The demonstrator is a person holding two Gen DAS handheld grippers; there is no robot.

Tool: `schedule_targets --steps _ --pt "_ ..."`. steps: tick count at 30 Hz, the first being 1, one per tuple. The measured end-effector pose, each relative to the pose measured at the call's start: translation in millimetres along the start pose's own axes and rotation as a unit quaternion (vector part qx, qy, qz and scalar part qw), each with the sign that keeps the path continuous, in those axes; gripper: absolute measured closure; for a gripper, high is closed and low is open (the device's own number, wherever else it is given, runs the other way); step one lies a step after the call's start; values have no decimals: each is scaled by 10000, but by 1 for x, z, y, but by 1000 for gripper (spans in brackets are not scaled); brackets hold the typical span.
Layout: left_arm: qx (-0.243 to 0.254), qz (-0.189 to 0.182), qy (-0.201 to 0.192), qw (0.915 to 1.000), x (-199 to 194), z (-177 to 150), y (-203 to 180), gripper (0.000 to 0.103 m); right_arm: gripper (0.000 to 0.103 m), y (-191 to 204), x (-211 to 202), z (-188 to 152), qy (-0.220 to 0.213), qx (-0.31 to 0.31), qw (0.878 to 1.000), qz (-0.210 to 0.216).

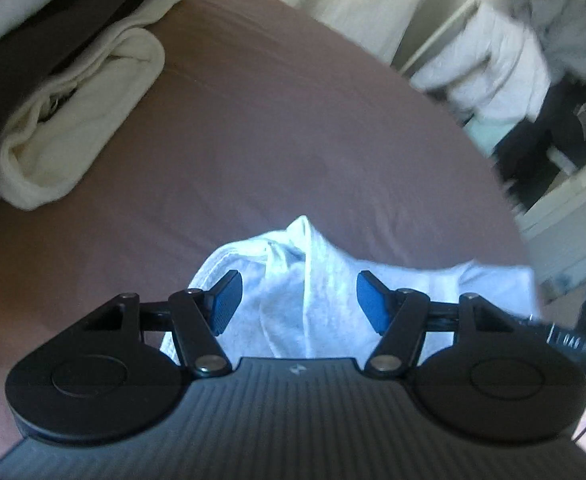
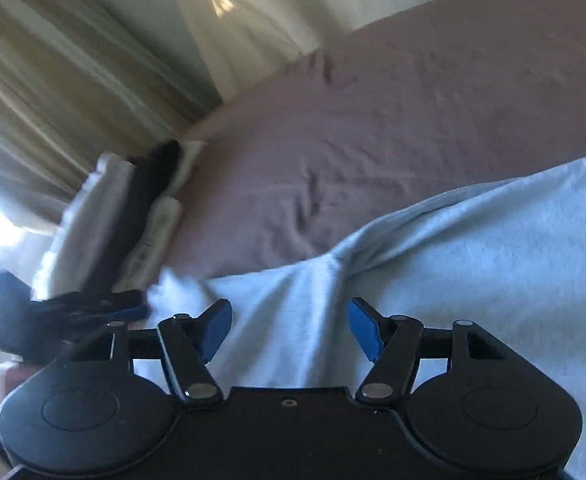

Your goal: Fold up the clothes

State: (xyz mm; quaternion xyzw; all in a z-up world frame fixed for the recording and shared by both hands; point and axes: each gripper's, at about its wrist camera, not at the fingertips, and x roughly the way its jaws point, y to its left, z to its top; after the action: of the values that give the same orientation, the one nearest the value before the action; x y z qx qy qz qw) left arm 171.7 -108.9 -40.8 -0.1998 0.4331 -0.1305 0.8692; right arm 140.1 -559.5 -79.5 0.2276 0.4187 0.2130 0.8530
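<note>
Mauve bedsheet: in the left wrist view we are seeing it spreading out ahead of the left gripper, smooth and mostly bare.
Left gripper: we are holding it with its blue pads standing apart; nothing is being pinched between them.
Pale grey garment: it is lying bunched on the sheet just beyond and beneath the gap of the jaws, with a ridge of cloth rising between the pads; whether the pads are brushing it we cannot tell.
Cream folded towel: it is sitting well ahead and to the left of the gripper, beside a dark folded piece in the same stack.
Shelves with clothes: they are showing blurred, far ahead to the right.

Right gripper: in the right wrist view we are keeping its jaws spread wide, with no cloth caught between the pads.
Garment in this view: the pale grey cloth is spreading under the gripper and away to its right, wrinkled near the jaws.
Sheet in this view: it is filling the area ahead of the gripper.
Other gripper: the left one is showing blurred at the left, at the garment's edge.
Curtain: it is hanging ahead to the left.
</note>
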Motion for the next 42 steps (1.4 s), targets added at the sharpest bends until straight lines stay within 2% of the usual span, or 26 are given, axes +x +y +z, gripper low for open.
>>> schedule_targets --steps 1,2,4,10,12,14,16,18,19,20,22,25,28,29,30,31,33,34,36,37,39,41,42 --pt "142 157 -107 9997 -1 -2 -7 45 33 4 7 -2 21 -39 10000 -57" --pt "225 312 -328 9987 -4 -4 -11 69 33 6 12 -2 34 -58 10000 -74" --pt "315 395 -566 9971 -7 -8 -16 96 33 4 19 -2 50 15 10000 -75" --pt "-202 -307 -311 9988 5 -5 -3 95 33 -18 15 -4 -89 825 9962 281" --pt "-258 -355 -222 9988 12 -3 -1 90 33 -19 16 -5 -51 858 9960 246" --pt "-302 -419 -198 9985 21 1 3 72 33 -18 19 -6 21 836 9962 237" --pt "-213 -575 -132 9980 31 3 6 71 33 -17 22 -6 89 815 9963 249" --pt "-21 -574 -96 9983 39 3 2 74 32 -16 26 -5 159 807 9962 293" --pt "85 -556 -102 9984 42 2 0 91 32 -18 30 -5 201 858 9953 412" --pt "188 -507 -142 9984 43 0 -3 101 30 -20 36 -4 246 961 9935 556" --pt "386 -327 -326 9982 40 -8 -12 102 30 -25 46 -3 303 1149 9896 813" --pt "579 -186 -676 9959 21 -19 -19 102 31 -30 52 1 131 1299 9870 940" --pt "646 -67 -742 9951 7 -21 -20 102 42 -34 51 6 -78 1345 9875 820" --pt "486 -96 -627 9968 6 -20 -15 102 55 -35 51 7 -125 1333 9883 728" --pt "231 -140 -448 9986 8 -20 -7 102 84 -35 51 6 -122 1237 9907 554" --pt "-54 -177 -212 9996 12 -20 2 101 91 -33 53 7 -65 1041 9941 302" --pt "-610 -83 248 9978 23 -22 22 101 91 -29 53 4 -156 741 9971 119" --pt "-747 -18 286 9968 24 -24 30 101 91 -28 52 2 -258 669 9973 127" --pt "-767 -7 167 9969 16 -25 37 96 91 -28 50 -1 -364 568 9976 145" --pt "-729 46 83 9973 10 -24 38 97 91 -31 50 -3 -389 626 9970 222" --pt "-659 82 -83 9978 0 -22 41 91 91 -40 49 -5 -418 836 9948 394" --pt "-823 -319 -176 9959 -3 -19 48 72 91 -46 48 -6 -429 1012 9926 507" --pt "-980 -563 -186 9934 -1 -17 52 70 91 -44 49 -5 -427 978 9931 482"
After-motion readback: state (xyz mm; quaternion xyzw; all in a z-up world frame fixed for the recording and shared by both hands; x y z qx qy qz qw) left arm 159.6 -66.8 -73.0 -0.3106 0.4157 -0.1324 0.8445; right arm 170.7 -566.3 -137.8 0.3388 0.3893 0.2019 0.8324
